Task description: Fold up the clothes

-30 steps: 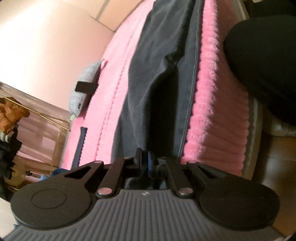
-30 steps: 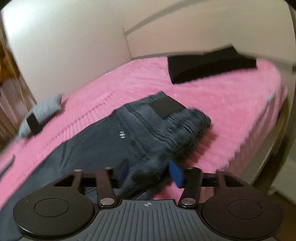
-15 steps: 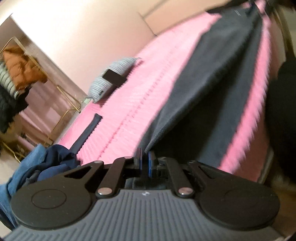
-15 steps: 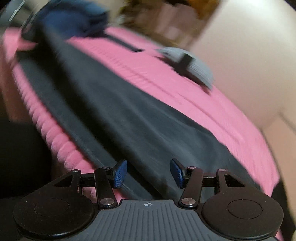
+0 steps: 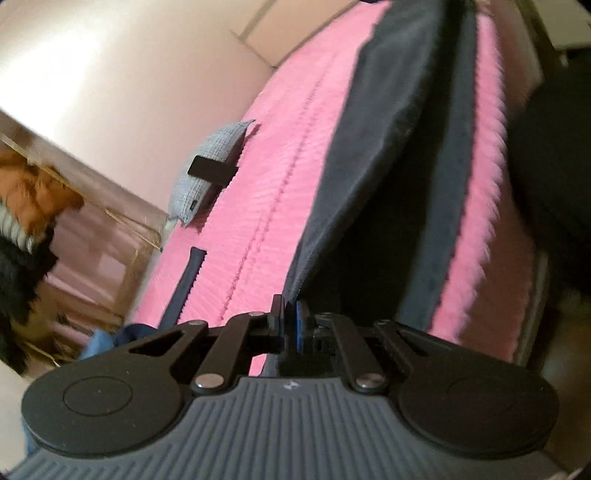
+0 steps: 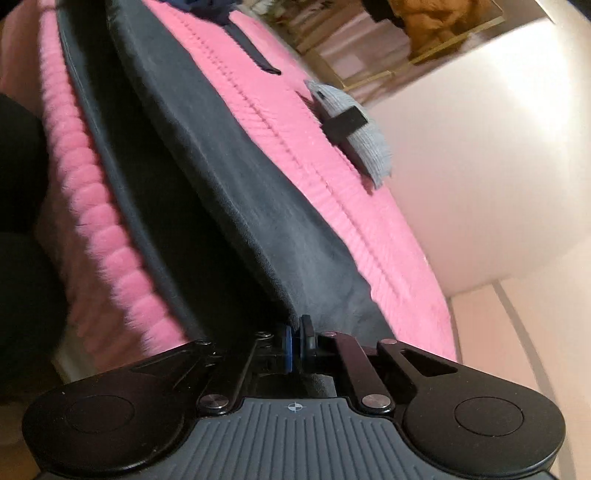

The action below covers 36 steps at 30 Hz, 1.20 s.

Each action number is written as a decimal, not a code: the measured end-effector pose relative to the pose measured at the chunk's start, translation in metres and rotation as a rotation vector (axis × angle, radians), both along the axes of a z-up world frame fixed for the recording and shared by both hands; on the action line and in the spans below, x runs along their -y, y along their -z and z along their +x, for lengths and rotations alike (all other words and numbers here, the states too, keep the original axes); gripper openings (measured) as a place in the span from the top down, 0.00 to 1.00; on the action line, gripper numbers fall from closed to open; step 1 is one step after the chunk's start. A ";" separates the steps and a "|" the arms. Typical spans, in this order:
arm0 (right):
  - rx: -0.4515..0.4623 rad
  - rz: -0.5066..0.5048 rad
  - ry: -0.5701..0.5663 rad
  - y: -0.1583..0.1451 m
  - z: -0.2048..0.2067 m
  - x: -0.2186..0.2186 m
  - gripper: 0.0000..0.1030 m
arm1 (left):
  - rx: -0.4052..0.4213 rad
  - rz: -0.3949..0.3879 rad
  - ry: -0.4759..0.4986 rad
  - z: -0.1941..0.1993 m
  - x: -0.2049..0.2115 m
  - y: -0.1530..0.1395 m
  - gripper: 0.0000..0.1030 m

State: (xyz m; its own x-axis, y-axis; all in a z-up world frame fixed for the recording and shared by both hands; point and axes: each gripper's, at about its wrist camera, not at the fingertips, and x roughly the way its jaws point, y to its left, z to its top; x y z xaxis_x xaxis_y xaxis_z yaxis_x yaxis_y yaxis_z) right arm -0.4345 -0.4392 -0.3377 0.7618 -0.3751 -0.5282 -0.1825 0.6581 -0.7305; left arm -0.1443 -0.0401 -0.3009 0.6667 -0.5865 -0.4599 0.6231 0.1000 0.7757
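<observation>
Dark grey jeans [image 5: 369,166] lie stretched lengthwise on a pink fluffy bed cover [image 5: 280,155]. At the near end my left gripper [image 5: 290,319] is shut on the jeans' edge, and the cloth lifts into a ridge from its pads. The right wrist view shows the same jeans [image 6: 229,184] from the other end. There my right gripper [image 6: 295,343] is shut on an edge of the fabric, which also rises into a fold. A dark hollow runs under the lifted layer in both views.
A grey knit item with a black band [image 5: 207,166] [image 6: 354,125] lies near the wall. A dark strap [image 5: 184,280] and blue clothes [image 5: 110,336] sit at the bed's end. A rack with an orange coat [image 6: 432,26] stands beyond. The person's dark clothing [image 5: 554,147] borders the bed.
My right gripper has rolled over, swung along the bed to the jeans' edge and gone from open to shut on it. My left gripper has kept its grip and risen a little.
</observation>
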 end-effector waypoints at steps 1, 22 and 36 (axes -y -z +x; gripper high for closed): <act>-0.032 -0.015 -0.005 0.012 0.001 -0.001 0.98 | -0.004 0.000 -0.008 -0.004 -0.003 0.001 0.96; 0.093 0.229 -0.064 -0.049 0.032 -0.086 0.22 | 0.030 0.068 -0.131 0.002 -0.055 0.045 0.72; 0.060 0.355 -0.109 -0.037 0.113 -0.122 0.21 | -0.753 -0.456 -0.566 0.148 -0.091 -0.017 0.60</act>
